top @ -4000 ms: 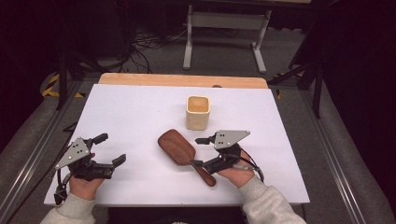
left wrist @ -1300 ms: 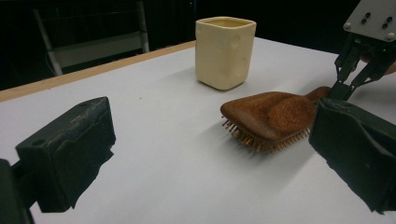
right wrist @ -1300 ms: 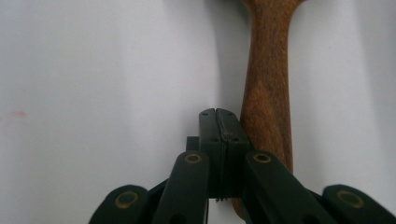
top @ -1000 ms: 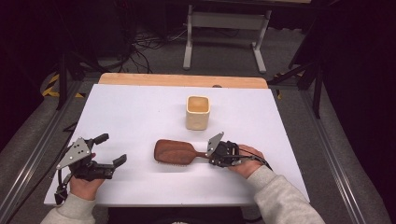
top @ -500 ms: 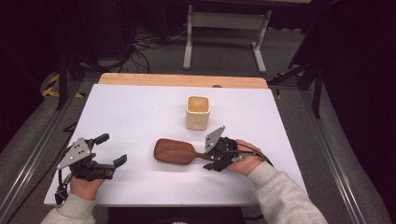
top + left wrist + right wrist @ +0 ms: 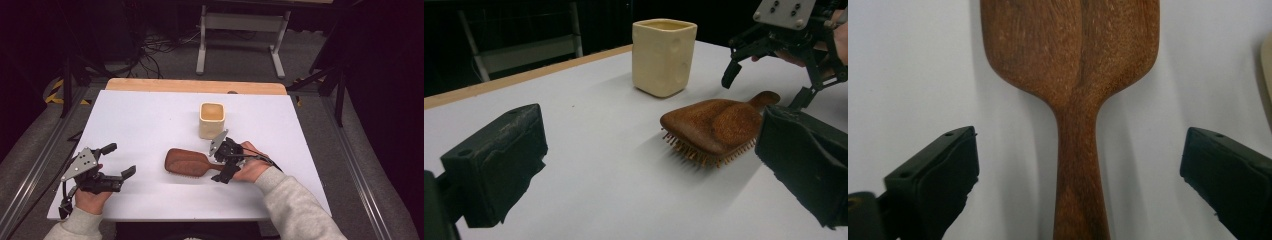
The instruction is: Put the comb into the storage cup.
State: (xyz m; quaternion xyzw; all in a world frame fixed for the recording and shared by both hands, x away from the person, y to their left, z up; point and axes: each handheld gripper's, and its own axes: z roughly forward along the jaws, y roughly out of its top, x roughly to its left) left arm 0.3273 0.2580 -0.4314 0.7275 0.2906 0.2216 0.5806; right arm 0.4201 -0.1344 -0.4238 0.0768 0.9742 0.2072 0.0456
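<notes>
Your hairbrush [image 6: 719, 122] is reddish-brown wood with visible grain and a smooth, faintly shiny back; its bristles look like thin orange plastic. The cup [image 6: 663, 56] beside it is cream, matt and slightly dimpled. Your counter [image 6: 140, 120] has a smooth, matt white top with a pale wooden far edge. The jaws are matt black, rough-edged pads.
</notes>
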